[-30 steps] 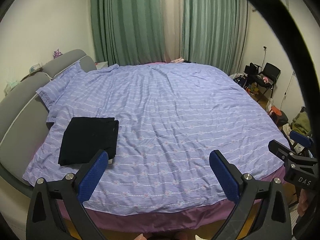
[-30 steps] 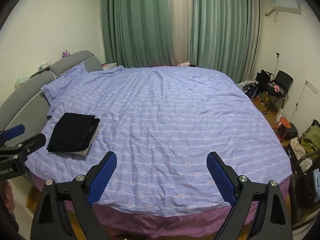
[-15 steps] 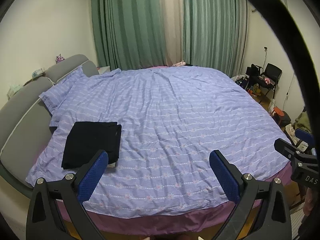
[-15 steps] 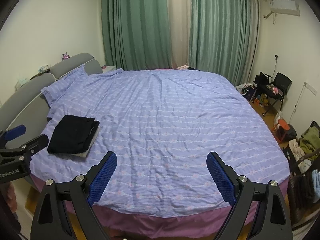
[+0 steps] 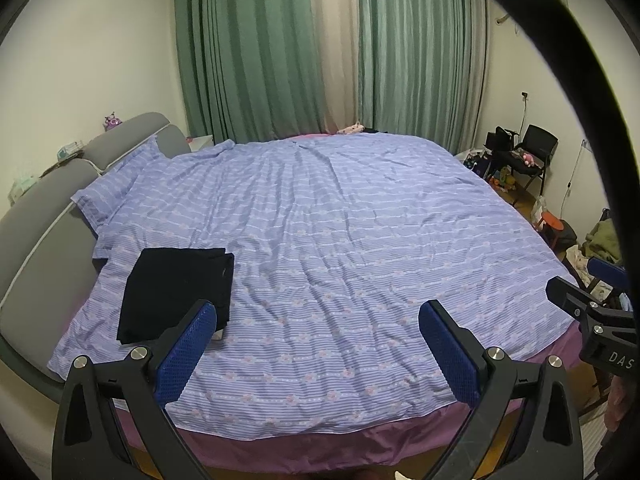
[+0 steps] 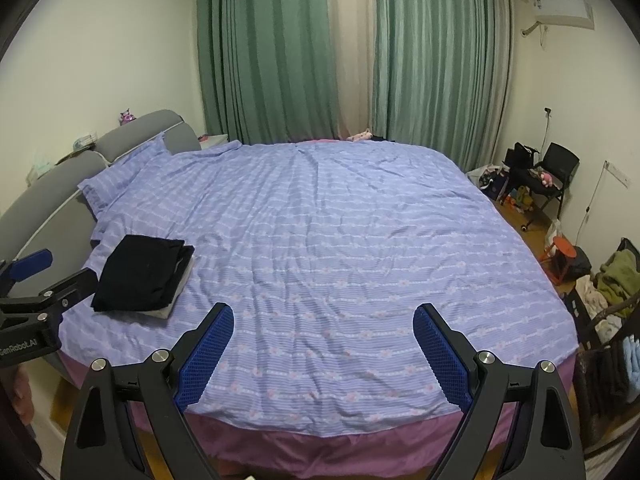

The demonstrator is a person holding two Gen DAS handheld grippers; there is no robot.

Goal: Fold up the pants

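Observation:
Folded black pants [image 5: 176, 292] [image 6: 144, 276] lie in a neat stack on the near left part of the bed, with a grey layer showing under them in the right wrist view. My left gripper [image 5: 318, 354] hangs above the bed's near edge, open and empty, its left pad just in front of the stack. My right gripper [image 6: 324, 356] is also open with nothing between its blue pads, further right over the bedspread. Each gripper shows at the edge of the other's view.
The bed carries a purple striped bedspread [image 6: 340, 232] over a pink sheet, with a grey headboard [image 5: 36, 216] at the left. Green curtains [image 6: 280, 52] hang behind. A black chair [image 6: 556, 168], a red stool [image 6: 564, 248] and piles of clothes crowd the right side.
Both views have tilted up slightly, so the bed sits lower in the pictures and more curtain shows. The pants and both grippers' jaws are unchanged.

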